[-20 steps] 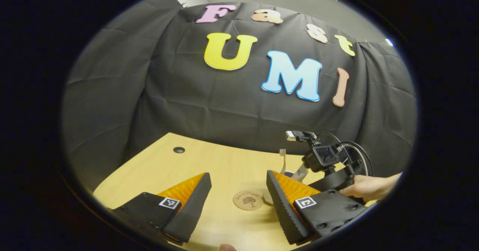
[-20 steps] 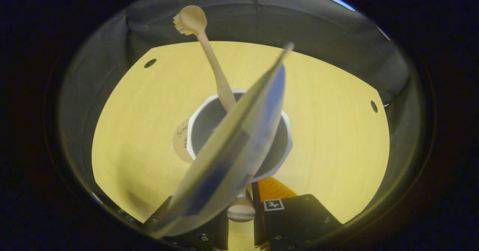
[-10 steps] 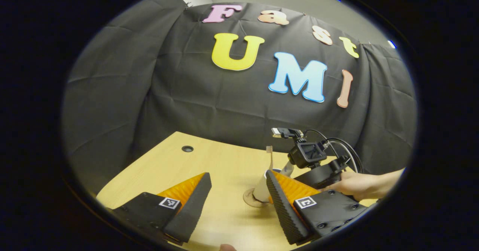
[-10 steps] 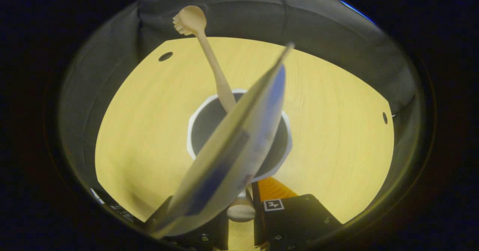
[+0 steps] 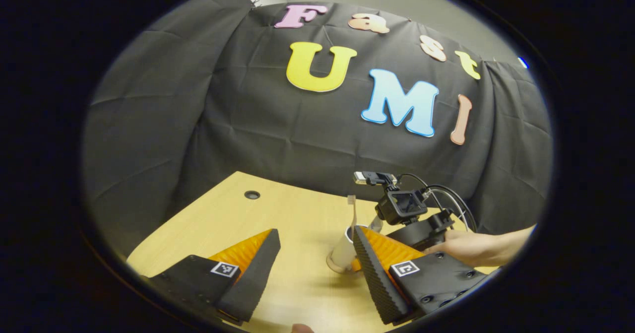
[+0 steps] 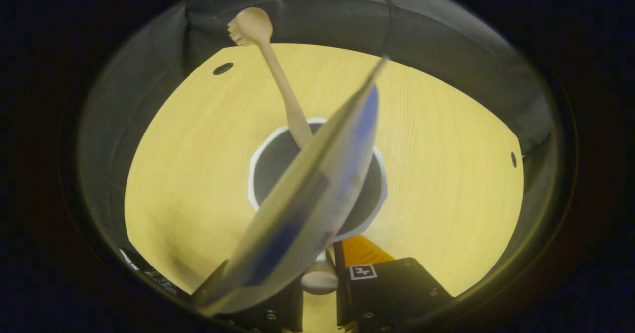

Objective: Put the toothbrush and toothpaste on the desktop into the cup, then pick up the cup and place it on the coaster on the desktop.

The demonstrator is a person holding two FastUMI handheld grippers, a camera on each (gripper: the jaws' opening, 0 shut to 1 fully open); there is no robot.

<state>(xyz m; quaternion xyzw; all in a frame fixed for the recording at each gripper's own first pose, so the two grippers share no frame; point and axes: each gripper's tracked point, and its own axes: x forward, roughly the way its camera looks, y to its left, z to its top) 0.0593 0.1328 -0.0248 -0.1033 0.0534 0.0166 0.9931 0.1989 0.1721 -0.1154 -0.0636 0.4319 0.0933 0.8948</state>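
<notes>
Jaws of the right gripper (image 6: 325,258) are drawn narrow, and the near wall of the cup (image 6: 270,166) is judged to be pinched between them, though one finger is hidden behind the toothpaste. The jaws of the left gripper (image 5: 315,233) are spread wide, with nothing between them.

The desktop (image 6: 436,174) is seen from almost straight above in the right gripper view. The cup stands upright on it, directly ahead of the right jaws and touching them. In the left gripper view the cup is found just beyond the left gripper's right finger, with the hand (image 5: 466,248) that holds the right gripper behind it. The right gripper is therefore the nearer one.

Two things are held in the cup. The toothpaste (image 6: 317,194) leans out over the near rim toward the camera, its long axis slanted. The toothbrush (image 6: 283,85) leans against the far rim, bristle head uppermost.

A thin tan edge at the cup's foot in the left gripper view may be the coaster (image 5: 329,264); this cannot be told for certain. If so, what remains is judged to be the letting go: the jaws parted and drawn straight back, so that the cup is not tipped.
</notes>
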